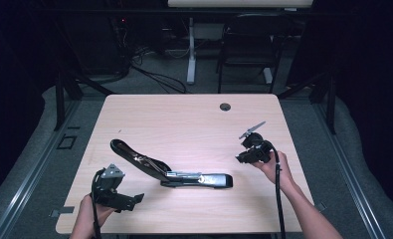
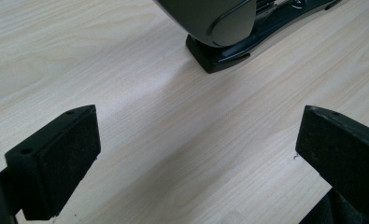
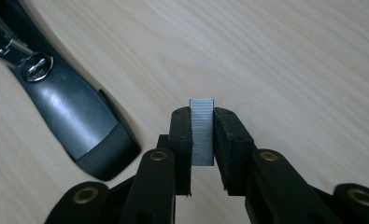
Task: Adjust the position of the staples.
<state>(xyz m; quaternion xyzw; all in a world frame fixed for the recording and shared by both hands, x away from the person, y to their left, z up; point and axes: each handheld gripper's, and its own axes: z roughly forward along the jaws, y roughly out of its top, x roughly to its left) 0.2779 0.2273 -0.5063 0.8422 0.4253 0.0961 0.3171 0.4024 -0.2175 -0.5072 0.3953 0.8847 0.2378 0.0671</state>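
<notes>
A black and grey stapler (image 1: 171,172) lies swung open in the middle of the wooden table, its top arm pointing up and left. Its front end (image 3: 86,128) lies left of my right gripper (image 3: 202,114), which is shut on a silver strip of staples (image 3: 202,130) held upright between the pads. In the high view my right gripper (image 1: 244,157) hovers to the right of the stapler's head. My left gripper (image 1: 132,201) rests near the front left of the table, open, its pads (image 2: 63,158) wide apart over bare wood, with the stapler's end (image 2: 219,32) just beyond them.
The wooden table (image 1: 194,119) has a round cable hole (image 1: 225,106) near its far edge. Behind it stand a black chair (image 1: 248,45) and a white desk leg (image 1: 190,50), with cables on the floor. Dark frame legs flank the table.
</notes>
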